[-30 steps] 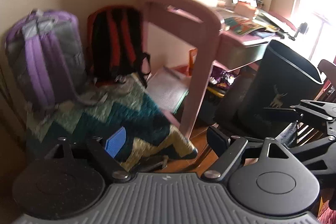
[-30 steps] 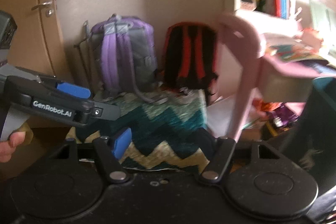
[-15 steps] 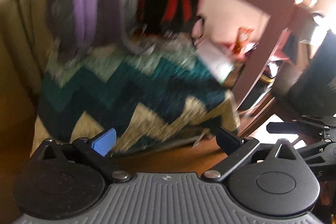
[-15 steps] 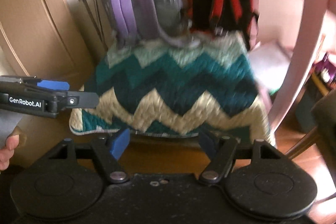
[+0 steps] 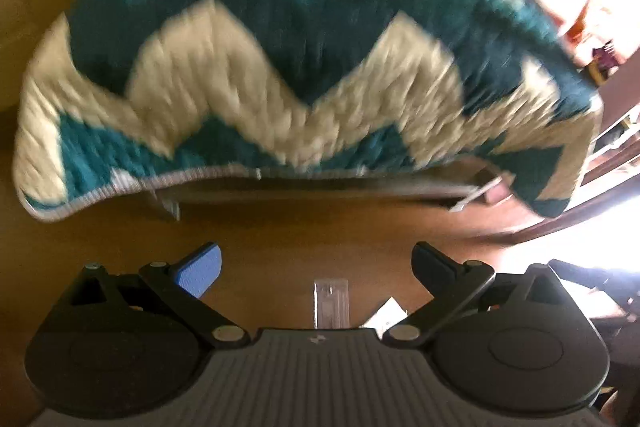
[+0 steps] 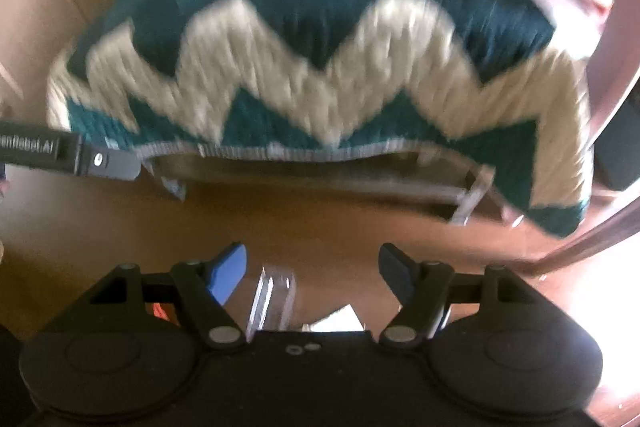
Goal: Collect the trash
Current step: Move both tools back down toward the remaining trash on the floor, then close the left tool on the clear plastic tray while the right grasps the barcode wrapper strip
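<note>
Left wrist view: the left gripper (image 5: 316,269) points down at the brown wooden floor (image 5: 280,227), jaws apart and empty, presumably lined up to reach litter. A small clear plastic wrapper (image 5: 330,303) lies on the floor between the jaws, close to the gripper body, with a white paper scrap (image 5: 387,311) just beside it. Beyond hangs a blurred teal-and-cream zigzag blanket (image 5: 280,67).

Right wrist view: the right gripper (image 6: 312,269) also faces the floor, jaws apart, holding nothing. The clear wrapper (image 6: 272,301) sits between them nearer the blue pad, likely the first pick.
</note>
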A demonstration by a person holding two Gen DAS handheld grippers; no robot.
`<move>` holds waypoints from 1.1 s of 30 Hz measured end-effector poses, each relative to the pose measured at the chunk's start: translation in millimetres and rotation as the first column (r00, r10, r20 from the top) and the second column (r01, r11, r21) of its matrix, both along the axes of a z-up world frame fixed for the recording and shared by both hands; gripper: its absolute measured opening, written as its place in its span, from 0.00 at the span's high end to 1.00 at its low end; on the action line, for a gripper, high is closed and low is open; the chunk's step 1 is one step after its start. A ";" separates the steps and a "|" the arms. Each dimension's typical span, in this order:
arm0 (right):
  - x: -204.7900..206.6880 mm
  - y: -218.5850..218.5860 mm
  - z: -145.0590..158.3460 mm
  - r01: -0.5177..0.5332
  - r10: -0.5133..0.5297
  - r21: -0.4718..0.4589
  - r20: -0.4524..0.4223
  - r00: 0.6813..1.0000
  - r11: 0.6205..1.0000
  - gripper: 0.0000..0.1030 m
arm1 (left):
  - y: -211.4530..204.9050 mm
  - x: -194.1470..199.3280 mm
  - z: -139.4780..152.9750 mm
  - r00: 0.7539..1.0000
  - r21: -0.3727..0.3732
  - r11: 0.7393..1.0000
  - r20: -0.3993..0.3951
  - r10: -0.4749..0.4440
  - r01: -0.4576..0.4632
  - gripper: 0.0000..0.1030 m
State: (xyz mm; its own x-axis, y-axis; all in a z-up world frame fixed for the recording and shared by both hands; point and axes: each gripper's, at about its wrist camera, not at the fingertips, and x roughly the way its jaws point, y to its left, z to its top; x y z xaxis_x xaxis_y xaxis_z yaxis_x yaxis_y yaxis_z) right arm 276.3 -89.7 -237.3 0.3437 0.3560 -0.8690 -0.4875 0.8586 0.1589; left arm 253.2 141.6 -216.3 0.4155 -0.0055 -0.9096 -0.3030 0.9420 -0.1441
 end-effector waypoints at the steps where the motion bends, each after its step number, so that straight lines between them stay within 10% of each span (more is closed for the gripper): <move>1: 3.2 1.9 -14.6 -0.011 0.011 -0.025 -0.029 1.000 1.000 0.29 | -2.5 4.2 -15.5 1.000 0.000 1.000 -0.025 0.004 -0.004 0.01; 10: 19.9 34.2 -132.2 -0.254 0.215 -0.177 -0.215 0.953 0.951 0.29 | -21.8 39.2 -139.1 0.972 0.022 1.000 -0.234 0.013 -0.008 0.01; 18: 1.0 55.2 -210.7 -0.531 0.456 -0.262 -0.297 0.839 0.806 0.31 | -31.4 42.5 -230.4 0.920 -0.003 1.000 -0.391 -0.027 0.028 0.01; 28: -21.5 62.3 -267.1 -0.729 0.679 -0.322 -0.273 0.682 0.603 0.33 | -48.9 36.8 -292.0 0.878 -0.067 0.994 -0.467 -0.110 0.088 0.01; 33: -28.5 61.1 -282.1 -0.752 0.705 -0.331 -0.272 0.655 0.570 0.34 | -54.7 37.9 -308.4 0.867 -0.093 0.990 -0.479 -0.135 0.103 0.02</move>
